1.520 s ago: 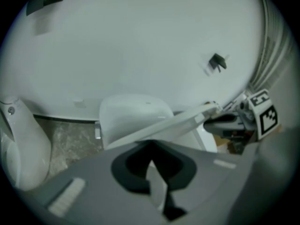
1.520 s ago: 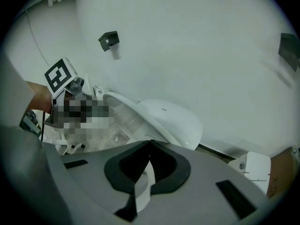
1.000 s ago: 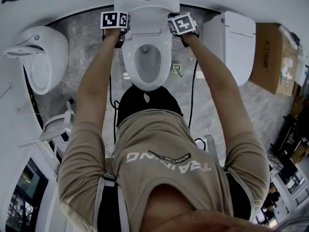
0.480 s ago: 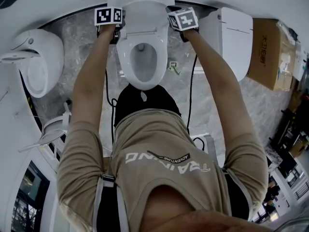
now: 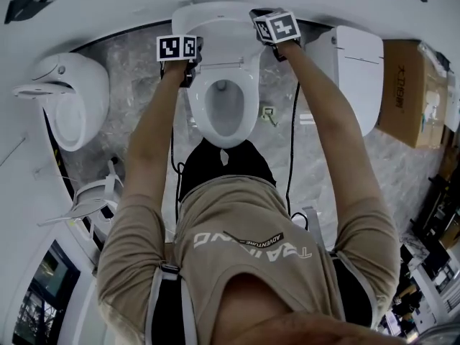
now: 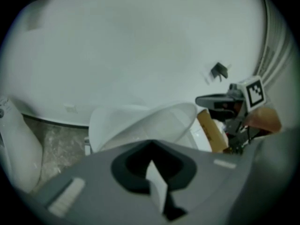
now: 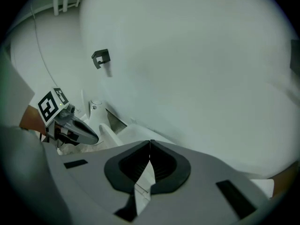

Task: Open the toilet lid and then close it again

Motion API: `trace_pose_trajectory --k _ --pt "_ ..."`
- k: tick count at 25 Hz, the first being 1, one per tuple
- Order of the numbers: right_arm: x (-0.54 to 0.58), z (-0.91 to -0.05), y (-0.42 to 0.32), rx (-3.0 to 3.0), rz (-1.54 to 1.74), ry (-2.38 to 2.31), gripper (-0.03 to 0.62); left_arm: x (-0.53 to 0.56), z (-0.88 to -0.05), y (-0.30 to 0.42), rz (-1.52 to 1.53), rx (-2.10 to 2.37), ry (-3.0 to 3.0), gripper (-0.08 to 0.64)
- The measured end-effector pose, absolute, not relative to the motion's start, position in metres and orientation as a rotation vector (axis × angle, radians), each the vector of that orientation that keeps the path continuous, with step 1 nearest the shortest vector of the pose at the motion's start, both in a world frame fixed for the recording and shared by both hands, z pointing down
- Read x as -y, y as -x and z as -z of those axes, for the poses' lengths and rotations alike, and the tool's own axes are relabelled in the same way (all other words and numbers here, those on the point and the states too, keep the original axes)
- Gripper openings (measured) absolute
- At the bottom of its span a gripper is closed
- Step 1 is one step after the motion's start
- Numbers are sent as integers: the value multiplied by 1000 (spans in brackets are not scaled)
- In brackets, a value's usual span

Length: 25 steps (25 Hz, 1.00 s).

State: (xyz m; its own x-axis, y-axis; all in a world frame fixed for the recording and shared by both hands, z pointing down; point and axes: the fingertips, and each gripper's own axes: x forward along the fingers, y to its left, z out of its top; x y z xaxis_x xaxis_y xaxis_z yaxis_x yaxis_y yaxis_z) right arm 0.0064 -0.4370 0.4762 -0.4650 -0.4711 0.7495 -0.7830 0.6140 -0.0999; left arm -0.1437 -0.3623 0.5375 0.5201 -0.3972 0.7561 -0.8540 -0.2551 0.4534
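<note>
The white toilet (image 5: 248,99) stands below me in the head view, seat down and bowl uncovered. Its lid (image 5: 215,24) is up, leaning back toward the wall. My left gripper (image 5: 188,52) is shut and empty beside the left of the hinge. My right gripper (image 5: 257,16) is by the lid's upper right edge, jaws together. In the left gripper view the raised lid (image 6: 140,121) lies ahead of the closed jaws (image 6: 151,146), with the right gripper (image 6: 229,102) beyond it. The right gripper view shows its closed jaws (image 7: 150,142) before the white wall, with the left gripper (image 7: 70,128) at the left.
A white wall-hung fixture (image 5: 68,99) is at the left and another toilet (image 5: 356,70) at the right, with a cardboard box (image 5: 410,88) beyond it. A loose seat part (image 5: 90,196) lies at lower left. Cables (image 5: 291,157) trail over the marble floor.
My right gripper has risen along the lid's right side toward its top edge. The left gripper has stayed by the hinge. The lid stays up.
</note>
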Motion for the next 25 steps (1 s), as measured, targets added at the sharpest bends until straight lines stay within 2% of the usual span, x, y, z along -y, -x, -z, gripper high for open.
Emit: trace_pose_trajectory --k 6,13,25 --pt "438 -501 12 2133 -624 -741 14 368 -531 139 -720 1009 -1964 5" --pt "419 -506 16 2131 -749 -615 14 355 -525 133 -667 1008 -1958 5" --pt "345 -512 21 2099 -686 -554 14 290 -529 123 -666 956 -1911 5"
